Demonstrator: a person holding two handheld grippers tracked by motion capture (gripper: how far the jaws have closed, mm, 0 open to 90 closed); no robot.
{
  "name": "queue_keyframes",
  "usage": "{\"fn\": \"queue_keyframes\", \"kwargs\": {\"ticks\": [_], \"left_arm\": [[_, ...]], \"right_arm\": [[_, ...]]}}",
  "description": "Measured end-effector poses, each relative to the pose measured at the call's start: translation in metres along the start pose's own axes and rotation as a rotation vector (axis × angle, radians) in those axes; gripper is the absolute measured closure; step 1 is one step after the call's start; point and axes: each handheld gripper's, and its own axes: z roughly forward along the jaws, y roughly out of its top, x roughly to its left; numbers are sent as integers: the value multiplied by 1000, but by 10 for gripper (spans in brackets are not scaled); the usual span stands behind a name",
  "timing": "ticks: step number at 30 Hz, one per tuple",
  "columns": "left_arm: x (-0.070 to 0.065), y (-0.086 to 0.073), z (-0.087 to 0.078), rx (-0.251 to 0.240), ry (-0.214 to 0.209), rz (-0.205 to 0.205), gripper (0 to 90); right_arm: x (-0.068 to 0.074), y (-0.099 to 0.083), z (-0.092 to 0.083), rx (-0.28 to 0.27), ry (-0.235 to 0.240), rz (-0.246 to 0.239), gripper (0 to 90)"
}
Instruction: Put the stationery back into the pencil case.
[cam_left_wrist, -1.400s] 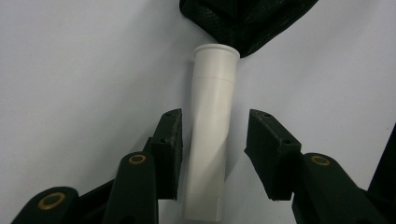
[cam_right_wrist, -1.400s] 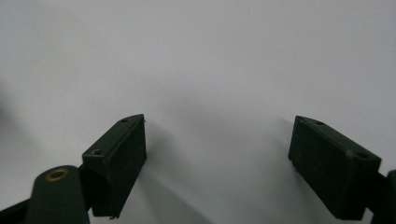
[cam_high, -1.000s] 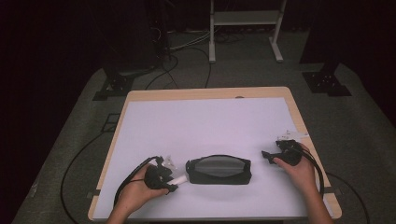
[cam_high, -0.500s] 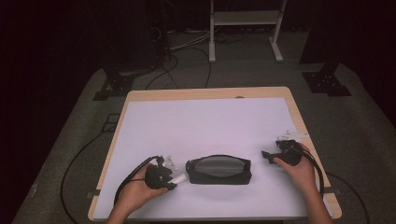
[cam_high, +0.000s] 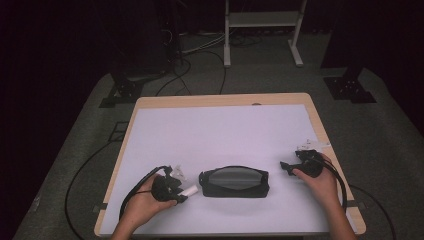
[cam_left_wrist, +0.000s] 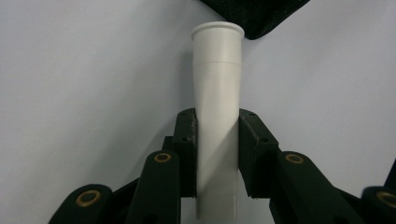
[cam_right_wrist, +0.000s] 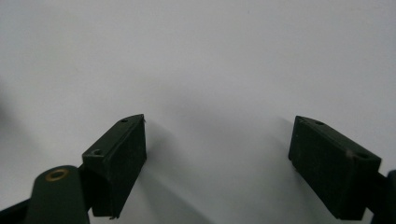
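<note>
While a person's forearms reached in from the near edge of the desk (cam_high: 150, 120), the left tool (cam_high: 176, 186) sat clenched on a white tube (cam_left_wrist: 217, 116), its two black jaws pressed against the tube's sides in the left gripper view. The tube's flared, rimmed end pointed away from the tool and lay just short of a dark zippered pouch (cam_high: 234, 182), whose corner showed beyond the rim in the left gripper view. Seen from the high view, the pouch lay lengthwise near the front middle of the desk's white surface, between the two hands. The left hand (cam_high: 145, 200) gripped its tool just beside the pouch's left end, a black cable (cam_high: 131, 192) looping back from it toward the desk's edge. On the other side, the right hand (cam_high: 320, 177) held the right tool (cam_high: 286, 166) apart from the pouch, near the desk's right edge; its jaws stood wide apart over bare white surface, grasping nothing. Beyond the desk's far wooden edge, cables trailed across a grey floor (cam_high: 260, 75) toward a white metal stand (cam_high: 262, 25) in the dark background.
</note>
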Motion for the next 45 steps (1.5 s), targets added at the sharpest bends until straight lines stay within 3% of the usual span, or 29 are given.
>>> {"fn": "queue_keyframes", "kwargs": {"ticks": [11, 24, 45], "left_arm": [[4, -4, -18, -40, -6, -17, 705], [3, 0, -39, -96, -8, -2, 705], [-3, 29, -67, -195, -25, 55, 706]], "right_arm": [[0, 0, 0, 0, -1, -1, 177], [0, 0, 0, 0, -1, -1, 177], [0, 0, 0, 0, -1, -1, 177]]}}
